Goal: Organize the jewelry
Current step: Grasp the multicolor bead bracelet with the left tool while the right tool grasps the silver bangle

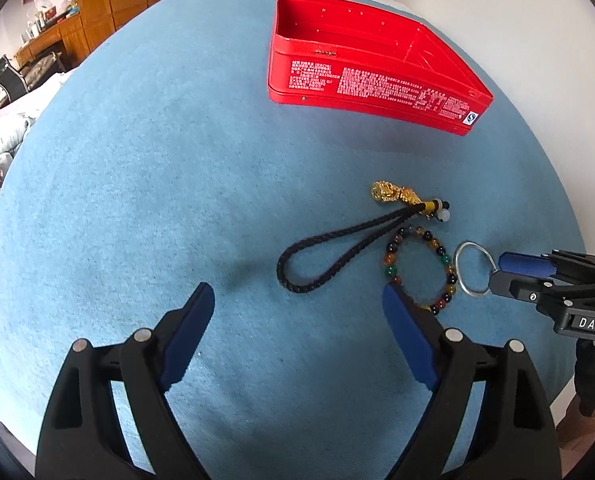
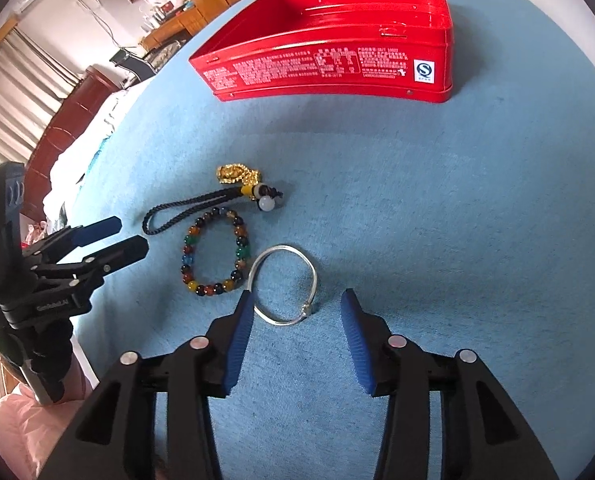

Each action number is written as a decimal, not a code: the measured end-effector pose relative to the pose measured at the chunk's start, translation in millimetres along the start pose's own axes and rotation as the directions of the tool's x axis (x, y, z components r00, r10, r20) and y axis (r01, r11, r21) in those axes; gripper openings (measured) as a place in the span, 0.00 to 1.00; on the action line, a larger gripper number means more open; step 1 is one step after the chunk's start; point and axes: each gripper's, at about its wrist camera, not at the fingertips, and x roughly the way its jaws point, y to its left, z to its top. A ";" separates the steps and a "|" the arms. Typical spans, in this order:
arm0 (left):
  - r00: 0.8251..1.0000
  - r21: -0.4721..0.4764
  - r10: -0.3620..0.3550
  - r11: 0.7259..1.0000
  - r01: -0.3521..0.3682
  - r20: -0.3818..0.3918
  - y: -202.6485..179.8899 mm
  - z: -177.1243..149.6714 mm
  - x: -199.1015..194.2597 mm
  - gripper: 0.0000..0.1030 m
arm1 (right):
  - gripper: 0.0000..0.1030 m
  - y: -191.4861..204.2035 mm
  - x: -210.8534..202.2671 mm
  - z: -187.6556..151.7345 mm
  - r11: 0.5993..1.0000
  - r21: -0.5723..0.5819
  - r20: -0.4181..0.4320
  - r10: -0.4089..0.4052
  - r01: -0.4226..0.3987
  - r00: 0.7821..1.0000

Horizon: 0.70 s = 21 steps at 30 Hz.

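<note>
On the blue cloth lie three pieces side by side. A black cord strap with a gold charm [image 1: 387,192] [image 2: 231,174] is farthest left. Beside it lies a multicoloured bead bracelet [image 1: 391,271] [image 2: 241,251], then a thin silver bangle [image 1: 459,260] [image 2: 281,249]. My right gripper [image 2: 296,298] [image 1: 497,270] is open; the bangle's near half lies between its blue pads, its left pad at the rim. My left gripper [image 1: 297,296] [image 2: 131,236] is wide open just short of the cord loop, its right finger over the bracelet's near edge. An open red tin [image 1: 361,64] [image 2: 325,64] stands behind, nothing visible inside.
The blue cloth [image 1: 157,200] covers a rounded table with a white rim. Bedding and wooden cabinets lie beyond the left edge. A pink sleeve [image 2: 1,420] shows behind the left gripper's handle.
</note>
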 end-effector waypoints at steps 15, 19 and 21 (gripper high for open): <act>0.999 -0.008 0.049 0.999 -0.049 0.017 -4.1 -0.8 -2.1 0.88 | 0.62 15.6 8.4 2.1 0.997 -0.061 -0.009 -0.049 0.048 0.999; 0.998 -0.009 0.053 0.999 -0.053 0.017 -3.9 -1.0 -2.2 0.88 | 0.64 18.9 11.7 3.9 0.995 -0.069 -0.004 -0.066 0.066 0.998; 0.998 -0.009 0.059 0.998 -0.058 0.019 -3.9 -1.4 -2.3 0.88 | 0.64 22.0 13.7 3.9 0.993 -0.080 0.004 -0.084 0.084 0.996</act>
